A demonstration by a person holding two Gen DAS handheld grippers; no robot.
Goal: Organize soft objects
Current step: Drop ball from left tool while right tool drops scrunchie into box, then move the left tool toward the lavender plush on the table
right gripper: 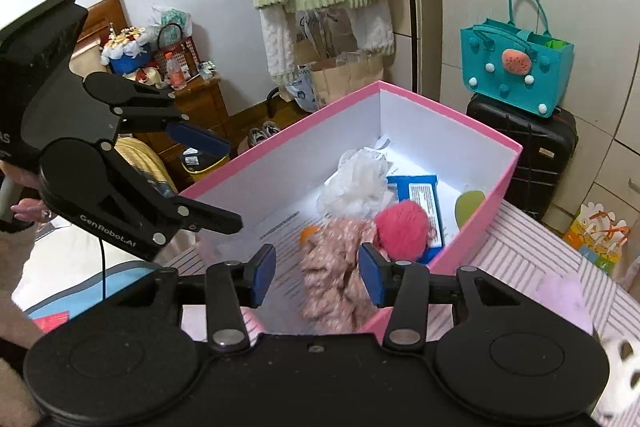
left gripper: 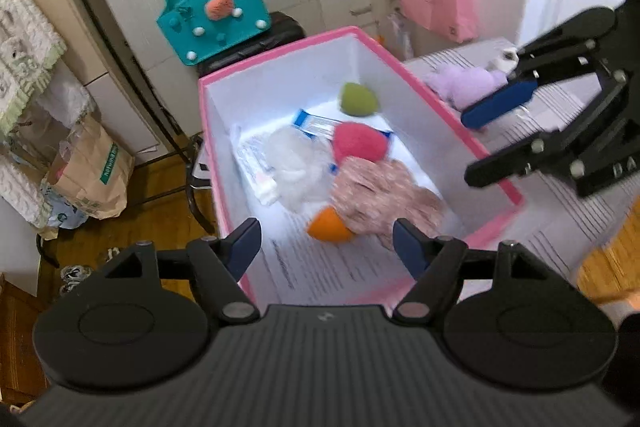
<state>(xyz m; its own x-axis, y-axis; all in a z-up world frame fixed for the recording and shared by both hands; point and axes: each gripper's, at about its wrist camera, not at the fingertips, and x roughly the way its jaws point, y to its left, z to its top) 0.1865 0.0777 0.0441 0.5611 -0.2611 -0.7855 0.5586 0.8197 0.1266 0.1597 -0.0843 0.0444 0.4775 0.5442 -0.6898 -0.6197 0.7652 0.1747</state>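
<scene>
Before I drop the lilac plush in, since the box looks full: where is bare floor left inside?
Bare floor lies along the near wall of the pink box, before the orange ball, and around the green ball. The middle is crowded.

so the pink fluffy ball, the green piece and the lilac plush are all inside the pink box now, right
Not quite: the lilac plush is outside, lying on the striped surface beside the pink box, as the left wrist view shows. The pink fluffy ball and the green piece are inside the box.
</scene>
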